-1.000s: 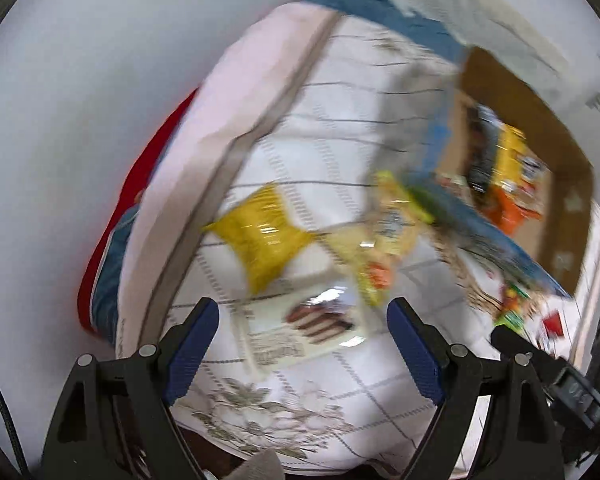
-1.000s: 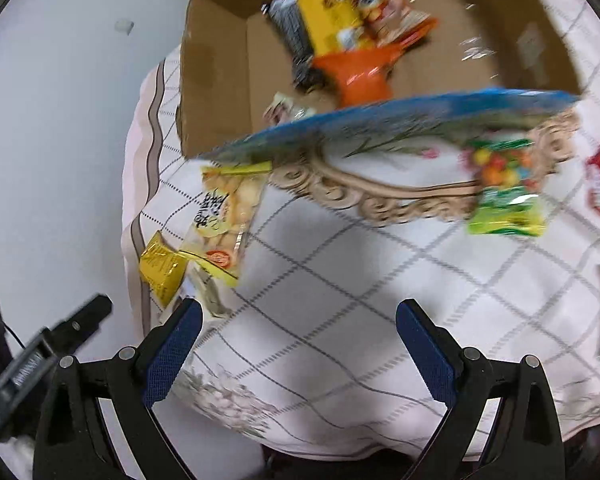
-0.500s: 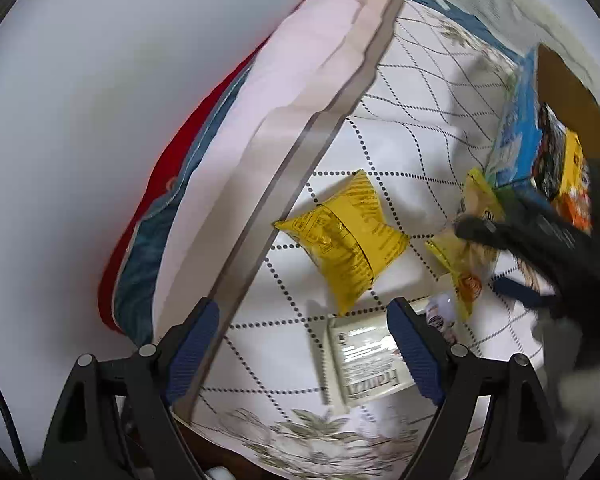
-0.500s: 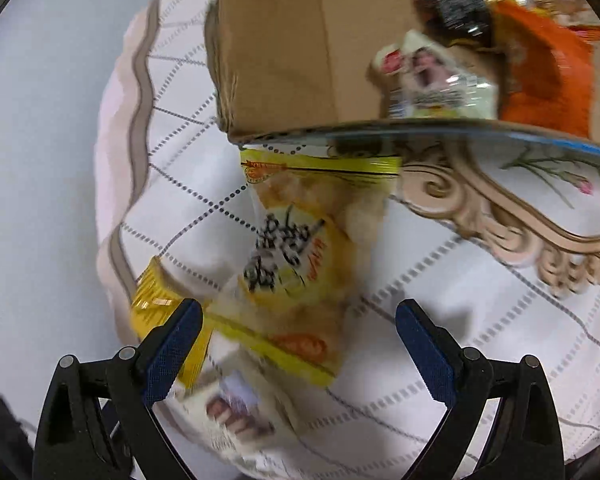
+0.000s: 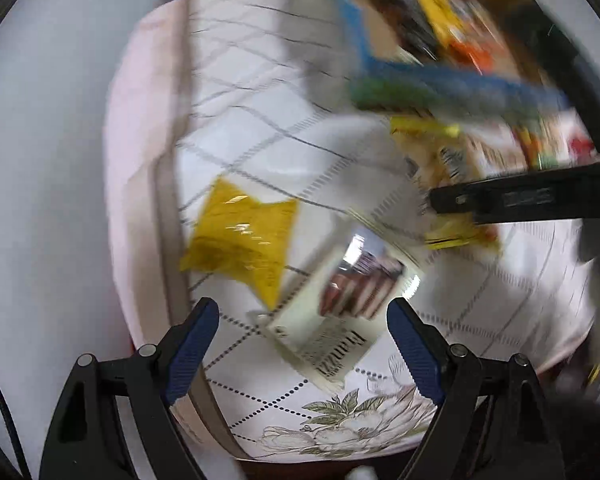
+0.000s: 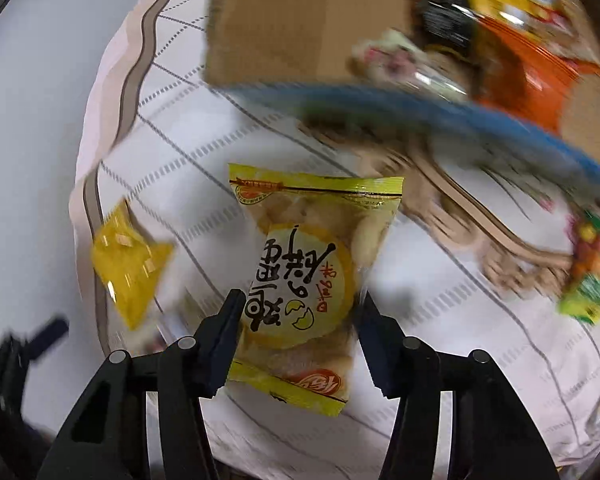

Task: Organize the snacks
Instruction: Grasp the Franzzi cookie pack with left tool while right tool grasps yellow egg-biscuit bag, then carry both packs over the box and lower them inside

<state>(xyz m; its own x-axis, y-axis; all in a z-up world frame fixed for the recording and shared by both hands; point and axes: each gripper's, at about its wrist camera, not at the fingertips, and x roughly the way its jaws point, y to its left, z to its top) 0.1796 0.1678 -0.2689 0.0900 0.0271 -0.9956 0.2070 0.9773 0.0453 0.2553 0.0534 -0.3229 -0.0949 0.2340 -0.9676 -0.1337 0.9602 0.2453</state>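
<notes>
A yellow egg-cake pack [image 6: 308, 264] lies on the white checked cloth [image 6: 228, 144], just in front of the cardboard box [image 6: 284, 20]. My right gripper [image 6: 298, 332] points down over it; its jaws are closing and the pads touch the pack's two sides. In the left wrist view my left gripper [image 5: 302, 344] stands open above a white wafer pack [image 5: 340, 312], with a plain yellow packet [image 5: 244, 240] just beyond it. The right gripper's black finger [image 5: 520, 200] crosses that view over the egg-cake pack [image 5: 440, 160].
The box has a blue outer edge [image 6: 420, 108] and holds several snacks, among them an orange pack [image 6: 532, 76]. A green candy pack [image 6: 588, 292] lies at the right. The yellow packet [image 6: 128, 260] sits near the cloth's left edge, with white floor [image 6: 32, 120] beyond it.
My right gripper has come down over the egg-cake pack and its jaws have narrowed onto it. My left gripper has rolled and sunk toward the wafer pack, still open.
</notes>
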